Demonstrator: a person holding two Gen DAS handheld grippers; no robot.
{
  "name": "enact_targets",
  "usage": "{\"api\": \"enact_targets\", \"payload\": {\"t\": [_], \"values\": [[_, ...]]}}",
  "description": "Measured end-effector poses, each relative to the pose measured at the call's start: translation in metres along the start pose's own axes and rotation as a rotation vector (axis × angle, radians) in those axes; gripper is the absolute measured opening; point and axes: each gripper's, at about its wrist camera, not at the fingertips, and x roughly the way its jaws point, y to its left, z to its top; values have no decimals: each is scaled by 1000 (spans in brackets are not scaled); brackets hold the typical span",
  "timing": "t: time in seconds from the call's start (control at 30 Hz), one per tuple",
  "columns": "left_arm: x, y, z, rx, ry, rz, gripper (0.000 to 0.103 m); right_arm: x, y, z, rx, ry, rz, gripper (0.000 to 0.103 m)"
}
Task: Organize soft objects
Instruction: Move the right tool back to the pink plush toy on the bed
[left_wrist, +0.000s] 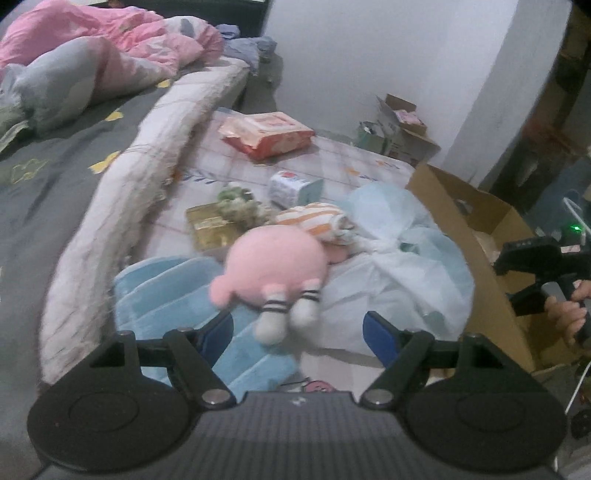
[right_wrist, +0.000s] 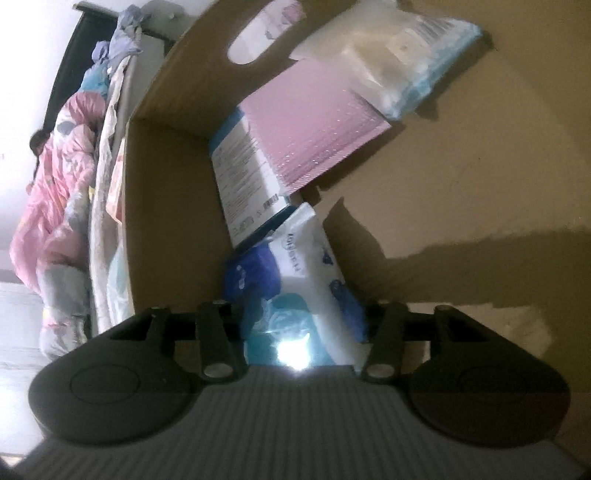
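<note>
Left wrist: our left gripper (left_wrist: 301, 328) gapes wide, lined up on pink plush (left_wrist: 275, 275) | right gripper (right_wrist: 303, 321), inside cardboard box (right_wrist: 166, 206), straddles wipes pack (right_wrist: 299, 291); grip unclear.

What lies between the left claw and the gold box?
The pink plush, lying partly on a blue towel, sits between the left claw and gold box, in the left wrist view.

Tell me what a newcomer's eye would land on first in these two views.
In the left wrist view, the pink plush toy with white striped socks lies ahead of the open left gripper, between a blue towel and a pale plastic bag. In the right wrist view, the right gripper points into a cardboard box, with a blue-and-white soft pack between its fingers, under a pink-topped box.
</note>
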Motion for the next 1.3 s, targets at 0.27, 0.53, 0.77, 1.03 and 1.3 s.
{"api": "enact_targets", "payload": {"t": [0.27,0.53,0.77,1.03,1.3], "values": [[-21,23,-10,3,-94,50,82,-48,20,-10,-107,-174,-50,52],[-13,20,-11,65,-116,20,82,-76,108,-78,-370,-125,213,53],[9,9,5,163,-127,3,81,-16,196,-130,-585,69,319,52],[61,5,39,177,-37,2,82,55,227,-136,-605,82,210,52],[104,-8,45,221,60,60,84,73,222,-138,-559,68,231,52]]}}
